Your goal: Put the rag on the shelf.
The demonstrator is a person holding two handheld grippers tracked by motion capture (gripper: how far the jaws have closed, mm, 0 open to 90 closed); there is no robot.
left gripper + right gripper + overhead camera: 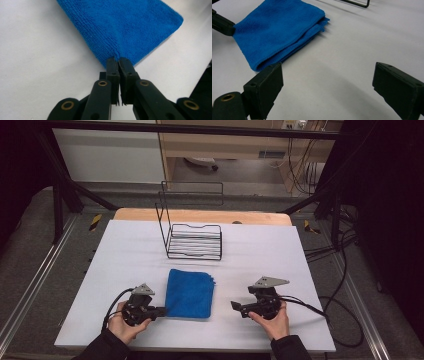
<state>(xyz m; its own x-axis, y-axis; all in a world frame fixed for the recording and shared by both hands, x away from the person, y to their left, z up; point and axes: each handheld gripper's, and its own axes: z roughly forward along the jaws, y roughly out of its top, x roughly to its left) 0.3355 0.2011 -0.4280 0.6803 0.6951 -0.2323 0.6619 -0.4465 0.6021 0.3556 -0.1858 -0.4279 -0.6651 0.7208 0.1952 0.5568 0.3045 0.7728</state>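
My left gripper [117, 62] has its jaws pinched tight on the near left corner of the blue cloth [190, 292], which lies folded flat on the white table [280, 250], near me and just short of the black wire rack [192, 237] at the far middle. My right gripper [327, 82] sits spread wide and holds nothing, well to the right of the cloth, its jaws aimed toward the near right edge.

My grip worries me most. I have only the very tip of the corner, and the cloth is folded in several layers, as the stacked edges at its far right corner show in the right gripper view. If I lift now I may carry only the top layer, so the fold opens and the rest drags behind. A thin bite could also slip out once the cloth's weight hangs from it.

One-handed lifting would let the cloth droop and swing, and it might catch on the rack's wires. Bringing my right gripper in low could also push the near edge and bunch it instead of clamping it.
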